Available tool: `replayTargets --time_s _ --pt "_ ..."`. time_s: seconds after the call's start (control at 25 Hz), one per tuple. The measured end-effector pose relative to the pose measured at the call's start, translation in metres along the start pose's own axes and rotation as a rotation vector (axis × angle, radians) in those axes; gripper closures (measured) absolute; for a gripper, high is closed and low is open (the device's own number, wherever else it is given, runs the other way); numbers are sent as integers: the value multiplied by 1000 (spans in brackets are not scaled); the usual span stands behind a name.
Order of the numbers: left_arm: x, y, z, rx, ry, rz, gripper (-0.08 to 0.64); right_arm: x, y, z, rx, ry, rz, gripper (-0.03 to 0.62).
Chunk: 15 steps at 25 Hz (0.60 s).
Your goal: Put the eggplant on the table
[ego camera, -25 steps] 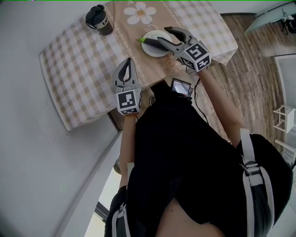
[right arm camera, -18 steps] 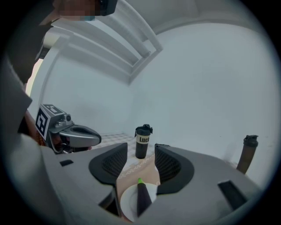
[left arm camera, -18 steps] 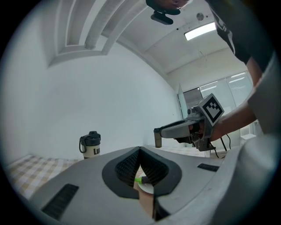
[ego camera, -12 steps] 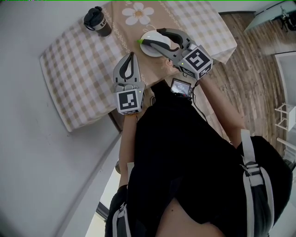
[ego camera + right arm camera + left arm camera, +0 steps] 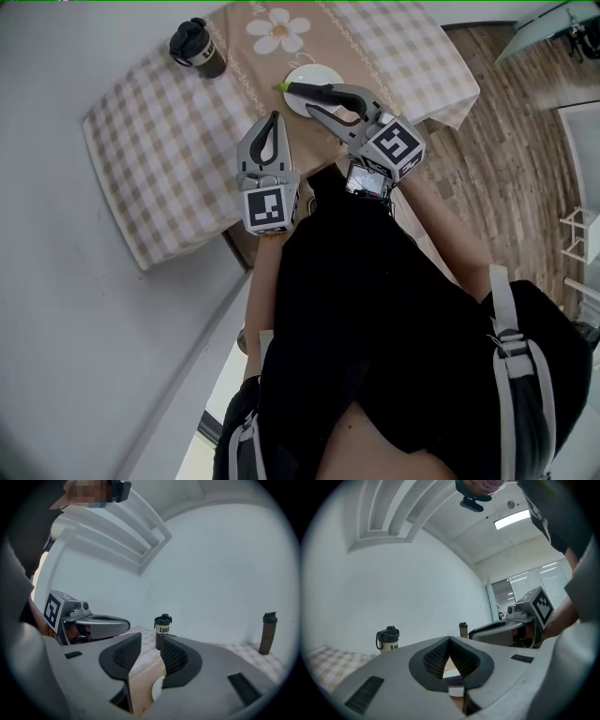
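A dark eggplant with a green stem [image 5: 284, 87] lies on a white plate [image 5: 317, 71] on the checked tablecloth. My right gripper [image 5: 302, 99] hangs over the plate's near edge, and its far finger lies along the eggplant. Its jaws are closing. In the right gripper view [image 5: 150, 643] the gap shows only cloth and plate rim, with a green bit of eggplant [image 5: 165, 672] at the right jaw's edge. No pad visibly presses on it. My left gripper [image 5: 272, 118] hovers left of the plate, shut and empty, its tips meeting in the left gripper view [image 5: 449, 641].
A dark-lidded tumbler [image 5: 197, 45] stands at the table's far left corner, also visible as the tumbler [image 5: 162, 626]. A slim dark bottle [image 5: 267, 632] stands farther right. The table edge [image 5: 450, 111] drops to wooden floor on the right. The person's body fills the lower head view.
The right gripper's tips swung left and nearer across the plate, and its jaws narrowed. The left gripper rose slightly and stayed shut.
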<state>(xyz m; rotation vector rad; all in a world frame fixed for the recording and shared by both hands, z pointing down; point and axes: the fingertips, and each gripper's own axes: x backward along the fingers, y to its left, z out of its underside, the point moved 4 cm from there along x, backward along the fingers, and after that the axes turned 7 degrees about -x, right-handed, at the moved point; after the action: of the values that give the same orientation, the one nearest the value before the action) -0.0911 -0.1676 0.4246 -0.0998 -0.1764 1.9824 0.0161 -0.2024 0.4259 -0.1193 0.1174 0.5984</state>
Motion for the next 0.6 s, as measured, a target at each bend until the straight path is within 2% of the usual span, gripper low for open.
replayTargets --time_s 0.04,0.12,0.28,0.36,0.6 --pt "0 -1 0 3 2 1 551 0 1 2 -4 2 1 463" --pt "1 -4 1 8 -1 4 551 0 2 4 -4 4 4 521" --pt "0 -8 2 14 2 12 551 1 0 8 -17 3 6 526" --pt "1 -8 4 17 2 7 551 3 1 8 -17 -1 11 591" --pt "0 -9 7 18 9 11 551 5 0 12 -12 8 7 592"
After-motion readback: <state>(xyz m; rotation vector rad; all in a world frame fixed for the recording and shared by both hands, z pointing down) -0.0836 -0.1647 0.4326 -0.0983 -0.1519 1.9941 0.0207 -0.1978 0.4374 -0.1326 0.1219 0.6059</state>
